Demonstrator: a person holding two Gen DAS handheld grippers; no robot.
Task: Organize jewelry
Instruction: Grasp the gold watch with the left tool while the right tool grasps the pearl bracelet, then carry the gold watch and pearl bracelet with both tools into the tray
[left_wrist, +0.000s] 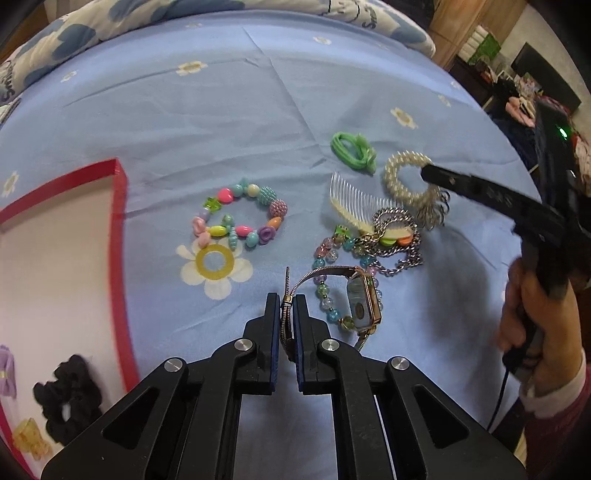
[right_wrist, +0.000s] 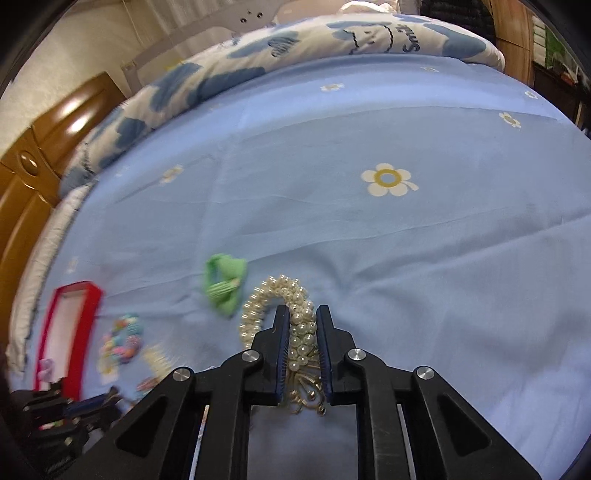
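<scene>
My left gripper (left_wrist: 286, 300) is shut on the mesh strap of a gold wristwatch (left_wrist: 364, 300), whose face lies to the right over a glass-bead bracelet (left_wrist: 327, 258). My right gripper (right_wrist: 302, 312) is shut on a pearl bracelet (right_wrist: 295, 295); in the left wrist view it reaches into that pearl bracelet (left_wrist: 397, 177) from the right. A red-rimmed white box (left_wrist: 118, 236) lies at left, holding a black scrunchie (left_wrist: 68, 398).
On the blue bedsheet lie a pastel bead bracelet (left_wrist: 240, 214), a green hair tie (left_wrist: 352, 149), a clear hair comb (left_wrist: 354, 203) and a silver chain (left_wrist: 400, 240). A quilt (right_wrist: 295, 48) lies along the far side. A wooden cabinet (right_wrist: 37, 158) stands left.
</scene>
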